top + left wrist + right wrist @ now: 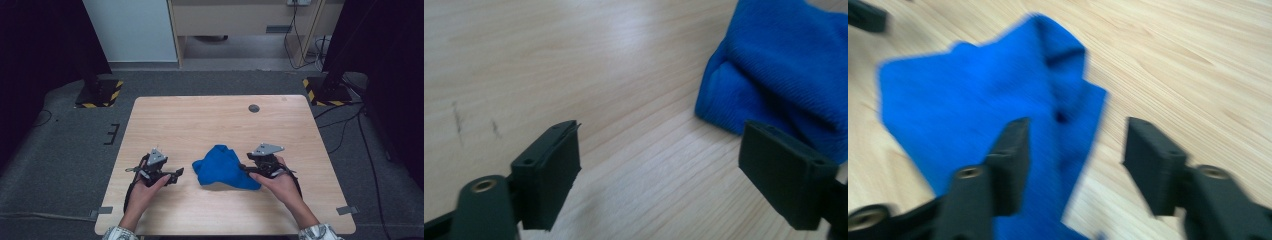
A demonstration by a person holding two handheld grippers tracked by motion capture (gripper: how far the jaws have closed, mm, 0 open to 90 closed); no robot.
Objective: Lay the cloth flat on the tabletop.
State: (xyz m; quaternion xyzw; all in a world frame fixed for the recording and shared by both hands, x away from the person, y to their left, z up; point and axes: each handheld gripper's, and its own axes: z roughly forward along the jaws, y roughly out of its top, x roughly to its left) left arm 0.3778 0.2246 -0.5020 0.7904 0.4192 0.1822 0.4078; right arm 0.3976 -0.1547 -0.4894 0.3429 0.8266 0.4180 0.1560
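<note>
A blue cloth [224,168] lies bunched up on the wooden table [210,120], near the person's edge and about in the middle between the two hands. It is crumpled, with folds and a raised hump on top.

The left gripper [175,174] is held in the person's left hand [145,187], just to the left of the cloth. It points toward the cloth but does not touch it. In the left gripper view [659,170] its two black jaws stand wide apart with only bare table between them, and the cloth [784,70] sits a little past the right jaw.

The right gripper [246,169] is held in the right hand [280,185] at the right edge of the cloth. In the right gripper view [1075,155] the jaws are apart too. The edge of the cloth [998,95] lies below the gap between them, but the pads do not press on it. This picture is blurry.

A small round grey cap [254,108] sits in the table near the far edge.
</note>
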